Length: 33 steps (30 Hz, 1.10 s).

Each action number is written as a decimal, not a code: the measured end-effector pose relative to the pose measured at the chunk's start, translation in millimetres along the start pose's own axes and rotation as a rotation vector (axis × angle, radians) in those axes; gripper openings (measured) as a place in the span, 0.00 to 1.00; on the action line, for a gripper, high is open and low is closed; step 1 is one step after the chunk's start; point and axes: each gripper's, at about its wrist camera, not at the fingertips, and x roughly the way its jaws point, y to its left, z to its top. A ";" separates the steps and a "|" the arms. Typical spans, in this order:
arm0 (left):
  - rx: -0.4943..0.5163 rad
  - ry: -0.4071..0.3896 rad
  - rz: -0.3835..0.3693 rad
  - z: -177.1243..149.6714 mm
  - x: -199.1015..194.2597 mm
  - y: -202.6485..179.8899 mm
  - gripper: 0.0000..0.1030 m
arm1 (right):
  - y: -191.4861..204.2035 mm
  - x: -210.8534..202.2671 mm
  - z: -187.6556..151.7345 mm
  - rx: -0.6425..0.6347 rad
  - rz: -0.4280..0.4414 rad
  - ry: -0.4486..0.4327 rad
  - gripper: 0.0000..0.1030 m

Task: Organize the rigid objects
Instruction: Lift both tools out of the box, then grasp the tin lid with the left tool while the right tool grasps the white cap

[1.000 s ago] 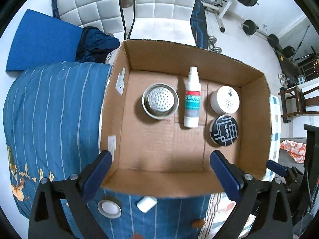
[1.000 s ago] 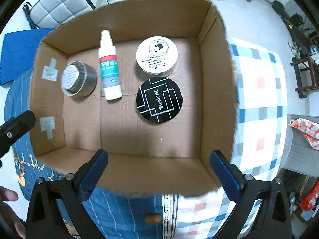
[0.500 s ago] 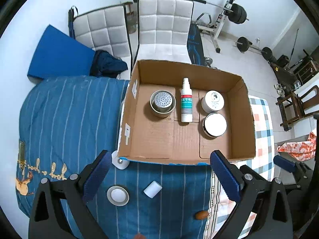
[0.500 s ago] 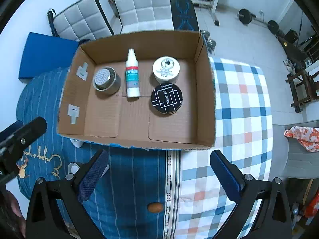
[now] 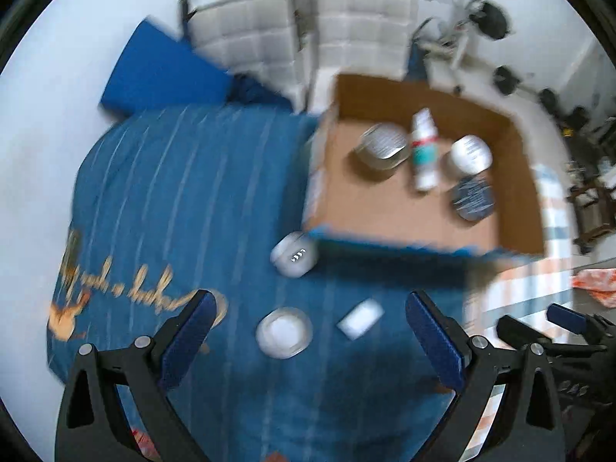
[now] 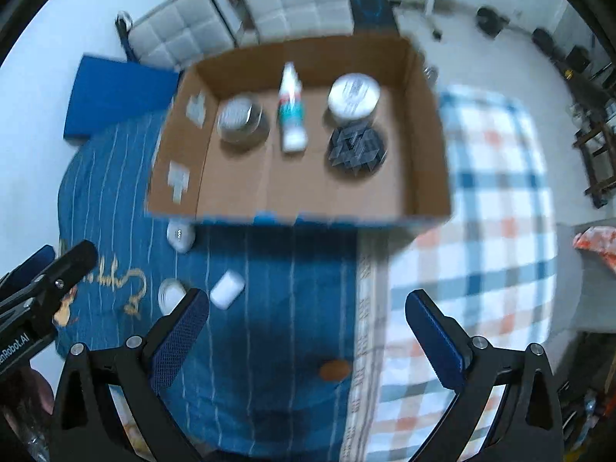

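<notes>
While both frames are blurred, the layout remains legible. The left gripper [image 5: 308, 340] hangs above the blue striped bedspread [image 5: 173, 200] with its fingers spread wide and nothing between them. Three loose white items lie on the cloth ahead of it: a round white lid [image 5: 284, 332] between the two fingers and nearer the left one, a small white block [image 5: 360, 318] just beyond the gap toward the right finger, and a white jar [image 5: 294, 254] farther out, touching or just beside the near left corner of the cardboard box [image 5: 408, 227].

The right gripper [image 6: 307, 327] is likewise spread and empty, over the seam where the bedspread meets a checked blanket [image 6: 492, 200]; its left finger overlaps the lid in that view. A small brown oval object [image 6: 334, 369] lies between its fingers.

Inside the box, well apart from both grippers, stand a metal tin [image 6: 238, 119], a white tub [image 6: 353, 94] and a black patterned tin [image 6: 356, 146]. Between them lies a spray bottle [image 6: 292, 109] on its side, long axis running from near wall to far wall, nozzle toward the far wall. The near half of the box floor is bare, and open cloth surrounds the loose items.
</notes>
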 end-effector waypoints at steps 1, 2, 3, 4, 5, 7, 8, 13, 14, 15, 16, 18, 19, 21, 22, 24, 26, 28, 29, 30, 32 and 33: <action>-0.018 0.027 0.009 -5.5 10.1 8.3 0.98 | 4.1 15.0 -4.6 0.000 0.012 0.029 1.00; -0.045 0.061 0.015 -11.7 22.7 18.7 0.98 | 8.6 28.2 -8.4 0.000 0.018 0.056 1.00; -0.079 0.101 0.017 -18.5 37.1 30.3 0.98 | 14.6 44.0 -12.5 0.002 0.035 0.083 1.00; -0.102 0.127 0.015 -23.2 47.9 38.0 0.98 | 19.9 56.3 -15.1 0.006 0.050 0.101 1.00; -0.122 0.150 0.012 -27.4 58.4 45.2 0.98 | 24.7 66.8 -17.1 0.009 0.054 0.118 1.00; -0.151 0.194 0.019 -33.7 78.8 56.3 0.98 | 36.8 92.4 -18.7 0.027 0.075 0.145 0.98; -0.161 0.212 0.022 -36.1 88.8 60.5 0.98 | 42.8 105.6 -18.2 0.037 0.076 0.160 0.97; -0.212 0.277 0.035 -43.7 126.0 76.1 0.98 | 62.4 161.5 -12.2 0.114 0.092 0.237 0.75; -0.219 0.284 0.036 -44.5 130.3 78.5 0.98 | 64.5 170.5 -11.4 0.137 0.095 0.240 0.74; -0.226 0.293 0.039 -45.6 134.9 80.8 0.98 | 66.0 176.6 -11.0 0.153 0.096 0.242 0.72; -0.233 0.301 0.039 -46.4 138.8 82.9 0.98 | 68.0 183.5 -9.7 0.173 0.102 0.245 0.69; -0.242 0.313 0.036 -47.9 144.6 86.2 0.98 | 71.1 196.6 -10.9 0.192 0.093 0.255 0.61; -0.242 0.318 0.035 -48.3 146.3 86.7 0.98 | 72.6 200.1 -12.0 0.194 0.088 0.257 0.55; -0.236 0.320 0.021 -48.5 147.0 85.1 0.98 | 77.4 195.4 -14.3 0.157 0.066 0.236 0.34; -0.230 0.316 0.012 -48.4 146.0 82.9 0.98 | 77.7 197.1 -15.9 0.138 0.053 0.251 0.33; -0.204 0.313 -0.011 -48.0 144.1 73.9 0.98 | 73.0 196.3 -21.3 0.103 0.030 0.276 0.33; -0.173 0.320 -0.038 -48.0 145.5 61.8 0.98 | 62.5 189.6 -27.9 0.058 -0.012 0.276 0.33; -0.130 0.332 -0.056 -48.7 149.7 47.0 0.98 | 48.4 183.4 -38.5 0.014 -0.049 0.288 0.33; -0.109 0.341 -0.059 -49.1 153.6 40.1 0.98 | 41.4 181.0 -43.2 0.005 -0.058 0.295 0.33; -0.088 0.353 -0.056 -49.5 159.4 33.3 0.98 | 32.6 178.3 -49.1 -0.004 -0.067 0.304 0.33; -0.059 0.386 -0.067 -51.9 175.5 21.7 0.98 | 18.5 174.9 -57.4 -0.009 -0.069 0.312 0.33; -0.049 0.396 -0.072 -53.2 181.4 17.9 0.97 | 9.5 173.9 -62.3 -0.008 -0.080 0.316 0.33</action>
